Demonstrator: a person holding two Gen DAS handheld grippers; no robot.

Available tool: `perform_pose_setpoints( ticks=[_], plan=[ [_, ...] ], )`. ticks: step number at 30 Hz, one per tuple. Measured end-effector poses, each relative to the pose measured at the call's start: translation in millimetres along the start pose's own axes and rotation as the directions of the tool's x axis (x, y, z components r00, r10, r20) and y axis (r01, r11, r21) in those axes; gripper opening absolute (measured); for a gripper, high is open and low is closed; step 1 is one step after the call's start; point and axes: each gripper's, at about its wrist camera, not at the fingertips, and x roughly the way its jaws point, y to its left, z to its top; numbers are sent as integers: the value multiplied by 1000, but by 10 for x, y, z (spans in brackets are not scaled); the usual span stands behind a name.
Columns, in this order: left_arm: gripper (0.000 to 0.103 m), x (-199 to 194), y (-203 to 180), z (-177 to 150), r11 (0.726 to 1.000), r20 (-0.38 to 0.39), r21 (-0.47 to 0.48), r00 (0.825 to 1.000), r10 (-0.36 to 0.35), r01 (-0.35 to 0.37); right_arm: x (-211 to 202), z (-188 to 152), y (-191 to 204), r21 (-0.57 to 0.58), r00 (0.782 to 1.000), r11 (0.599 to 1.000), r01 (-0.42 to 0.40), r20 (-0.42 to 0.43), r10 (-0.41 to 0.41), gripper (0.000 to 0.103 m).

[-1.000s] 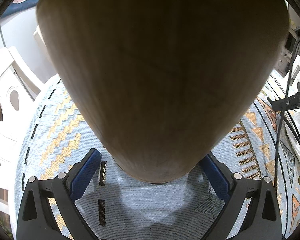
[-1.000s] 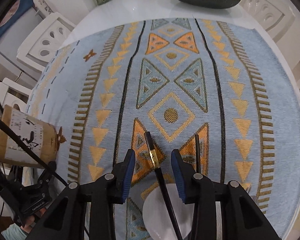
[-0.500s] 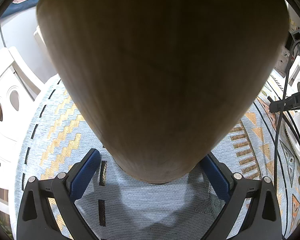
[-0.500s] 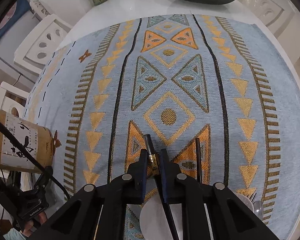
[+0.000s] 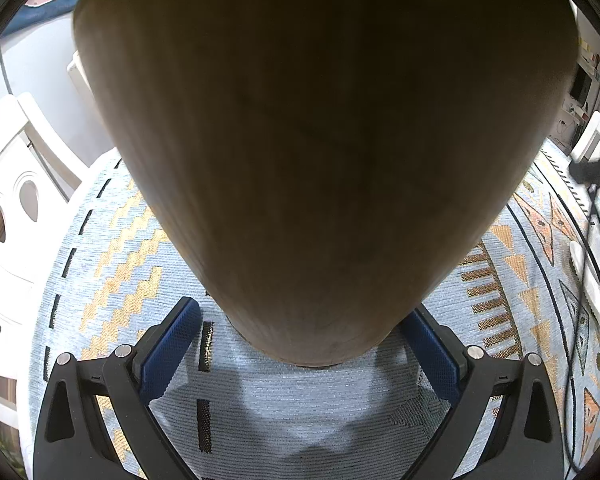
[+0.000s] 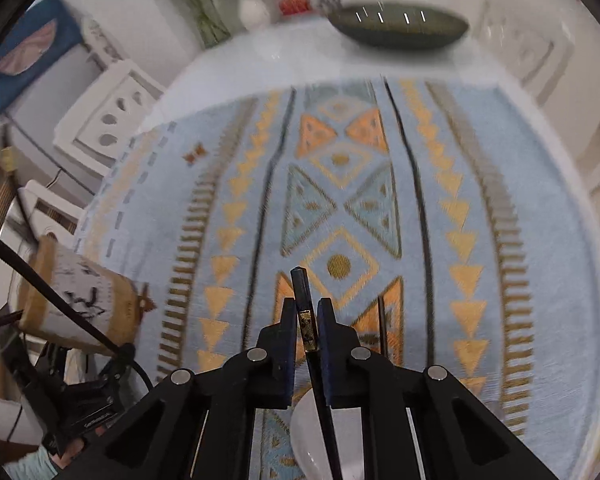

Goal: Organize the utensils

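A black chopstick (image 6: 301, 284) with a gold band is pinched between the blue pads of my right gripper (image 6: 307, 306). Its jaws have just been closing on it, and the stick's end hangs above the patterned blue cloth (image 6: 540, 240). A second black chopstick (image 6: 382, 320) lies on the cloth just to the right. A brown wooden utensil holder (image 5: 324, 160) fills the left wrist view. My left gripper (image 5: 302, 308) has its wide jaws against both sides of the holder's base. In the right wrist view the holder (image 6: 80, 300) leans at the far left with a dark stick poking out of it.
A white rounded spoon or dish (image 6: 312, 440) lies under the right gripper. A dark green oval dish (image 6: 400, 26) and a white vase (image 6: 254, 10) stand at the table's far edge. White chairs (image 6: 108, 120) (image 5: 12, 184) flank the table. Black cables (image 5: 592, 240) hang at the right.
The right jaws closed from wide apart onto the gold-banded chopstick, then the gripper rose with it and tipped towards the far side of the table. The left gripper and holder stayed put.
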Motion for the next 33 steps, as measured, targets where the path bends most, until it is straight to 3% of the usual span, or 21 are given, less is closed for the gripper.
perform_pose_setpoints(
  ticks=[10, 14, 16, 19, 25, 31, 33],
  plan=[
    [100, 1, -4, 2, 1000, 0, 0, 1000, -1, 1, -751, 25, 283, -93, 981, 996, 10, 192, 8, 9],
    [100, 1, 0, -1, 1000, 0, 0, 1000, -1, 1, -741, 65, 280, -93, 982, 995, -18, 184, 35, 9],
    [100, 1, -1, -1, 1000, 0, -1, 1000, -1, 1, -619, 91, 191, -59, 990, 998, -25, 137, 33, 11],
    [100, 2, -1, -1, 1000, 0, -1, 1000, -1, 1, -306, 159, -15, 18, 996, 996, -83, -12, 83, 17],
    [100, 2, -4, 0, 1000, 0, -1, 1000, -1, 1, 315, 201, -113, -10, 970, 998, -59, -236, 55, 17],
    [100, 4, 3, -3, 1000, 0, -1, 1000, -1, 1, 738, 172, -43, -112, 938, 992, 52, -337, -87, 21],
    [100, 4, 5, -4, 1000, 0, -1, 1000, -1, 1, 730, 192, -5, -119, 943, 993, 20, -328, -59, 34]
  ],
)
